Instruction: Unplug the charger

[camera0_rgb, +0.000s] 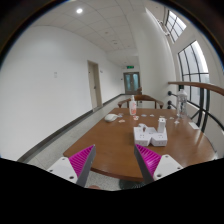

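Note:
My gripper [112, 160] is open, its two fingers with magenta pads [80, 158] spread wide and nothing between them. Beyond the fingers lies a brown wooden table [105, 140]. On its far right part sits a white power strip [148, 134] with a white charger [161, 126] standing plugged into it. The charger is well ahead of the fingers and off to the right of them, with bare tabletop between.
A pink bottle [132, 106] stands at the table's far end, with a small white item [110, 117] to its left. A wooden railing [200, 100] and windows [195, 60] run along the right. A corridor with a door [93, 84] stretches on the left.

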`<move>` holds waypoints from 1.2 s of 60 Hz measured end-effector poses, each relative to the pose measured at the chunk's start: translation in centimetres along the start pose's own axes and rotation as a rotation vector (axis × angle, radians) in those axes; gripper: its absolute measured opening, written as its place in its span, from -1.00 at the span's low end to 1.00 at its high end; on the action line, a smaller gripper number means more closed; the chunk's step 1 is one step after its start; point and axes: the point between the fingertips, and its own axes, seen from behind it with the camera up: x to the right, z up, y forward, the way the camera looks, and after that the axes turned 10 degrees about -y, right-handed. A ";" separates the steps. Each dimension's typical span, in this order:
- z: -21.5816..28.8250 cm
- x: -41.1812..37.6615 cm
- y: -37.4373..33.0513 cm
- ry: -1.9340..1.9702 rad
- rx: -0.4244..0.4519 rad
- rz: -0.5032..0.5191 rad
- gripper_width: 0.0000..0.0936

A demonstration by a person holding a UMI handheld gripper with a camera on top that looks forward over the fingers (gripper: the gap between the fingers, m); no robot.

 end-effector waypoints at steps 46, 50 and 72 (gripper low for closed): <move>-1.8 23.8 17.5 0.052 -0.154 -0.298 -0.06; -2.0 23.4 18.6 0.032 -0.161 -0.278 -0.54; -1.3 23.7 18.6 0.032 -0.099 -0.283 -0.86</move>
